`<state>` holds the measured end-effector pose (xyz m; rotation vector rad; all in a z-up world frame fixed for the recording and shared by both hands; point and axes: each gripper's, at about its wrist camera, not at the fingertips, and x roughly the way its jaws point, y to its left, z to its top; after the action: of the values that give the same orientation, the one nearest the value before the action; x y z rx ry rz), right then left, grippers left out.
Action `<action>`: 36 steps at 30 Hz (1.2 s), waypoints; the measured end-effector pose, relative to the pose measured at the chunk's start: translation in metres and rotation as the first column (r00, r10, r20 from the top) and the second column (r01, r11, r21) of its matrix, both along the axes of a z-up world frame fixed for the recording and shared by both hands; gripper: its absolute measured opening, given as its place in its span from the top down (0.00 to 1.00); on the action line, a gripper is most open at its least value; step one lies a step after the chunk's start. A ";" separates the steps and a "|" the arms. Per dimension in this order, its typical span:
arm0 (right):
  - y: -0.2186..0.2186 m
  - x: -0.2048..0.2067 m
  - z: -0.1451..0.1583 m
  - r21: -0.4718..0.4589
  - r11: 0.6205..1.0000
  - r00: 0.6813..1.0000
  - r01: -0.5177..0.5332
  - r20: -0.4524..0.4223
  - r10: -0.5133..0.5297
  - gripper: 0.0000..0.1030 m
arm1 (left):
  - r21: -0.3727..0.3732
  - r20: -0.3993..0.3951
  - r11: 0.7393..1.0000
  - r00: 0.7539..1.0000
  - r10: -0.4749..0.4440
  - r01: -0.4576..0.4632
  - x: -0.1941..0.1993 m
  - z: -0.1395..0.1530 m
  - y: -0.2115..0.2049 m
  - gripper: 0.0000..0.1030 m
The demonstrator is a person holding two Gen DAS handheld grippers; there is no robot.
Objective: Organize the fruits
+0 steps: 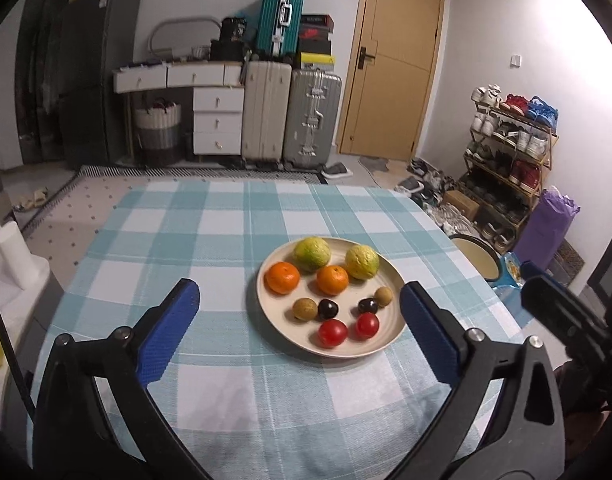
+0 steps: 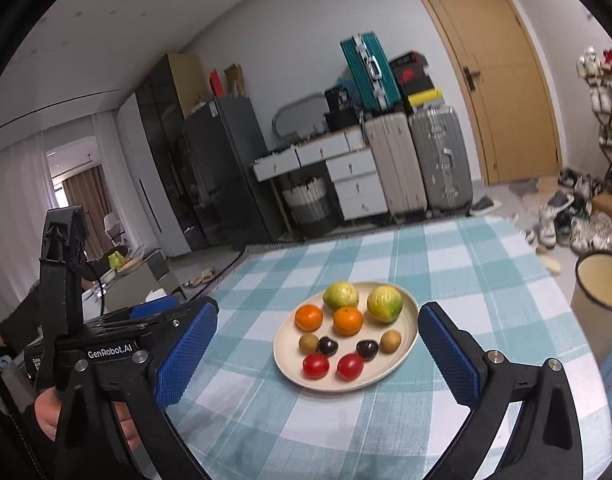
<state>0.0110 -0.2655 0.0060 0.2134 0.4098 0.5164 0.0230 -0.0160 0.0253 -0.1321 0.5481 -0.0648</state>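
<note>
A cream plate [image 1: 390, 280] [image 2: 410, 312] sits on the checked tablecloth and holds fruit in pairs: two green-yellow citrus [image 1: 312, 254] [image 2: 341, 295], two oranges [image 1: 282, 277] [image 2: 308, 317], two brown longans [image 1: 305, 309] [image 2: 308, 343], two dark cherries [image 1: 328, 309] [image 2: 328, 346] and two red tomatoes [image 1: 332, 333] [image 2: 315, 365]. My left gripper [image 1: 300, 336] is open and empty, just short of the plate. My right gripper [image 2: 318, 354] is open and empty, held above the table before the plate.
A cream bin [image 1: 476, 258] [image 2: 598, 292] stands off the table's right edge. Beyond the far edge are suitcases [image 1: 290, 114], white drawers [image 1: 218, 120], a door [image 1: 394, 60] and a shoe rack [image 1: 510, 152]. The left gripper's body [image 2: 106, 344] shows at the right view's left.
</note>
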 end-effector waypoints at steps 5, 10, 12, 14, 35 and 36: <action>0.002 -0.016 0.006 -0.037 0.997 0.994 0.061 0.092 -0.058 0.00 | 0.012 0.047 0.999 0.998 0.044 -0.044 -0.013 0.004 0.005 0.01; 0.007 -0.026 0.010 -0.066 0.994 0.984 0.089 0.164 -0.077 0.00 | -0.021 0.122 0.996 0.989 0.085 -0.083 -0.030 0.008 0.019 0.01; 0.008 -0.030 0.011 -0.069 0.994 0.978 0.082 0.196 -0.067 0.00 | -0.017 0.173 0.995 0.980 0.098 -0.096 -0.038 0.010 0.022 0.01; 0.008 -0.034 0.011 -0.079 0.993 0.973 0.085 0.219 -0.066 0.00 | -0.002 0.222 0.995 0.970 0.102 -0.104 -0.045 0.011 0.023 0.01; 0.011 -0.058 -0.015 -0.189 0.965 0.944 0.183 0.308 -0.119 0.00 | 0.178 0.333 0.963 0.933 0.134 -0.202 -0.070 -0.039 0.033 0.01; 0.010 -0.057 -0.018 -0.191 0.964 0.945 0.185 0.303 -0.122 0.00 | 0.168 0.322 0.966 0.937 0.137 -0.199 -0.069 -0.043 0.036 0.01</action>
<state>-0.0460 -0.2558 -0.0120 -0.0426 0.1587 0.3375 -0.0460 0.0195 -0.0179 0.0272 0.2268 0.1357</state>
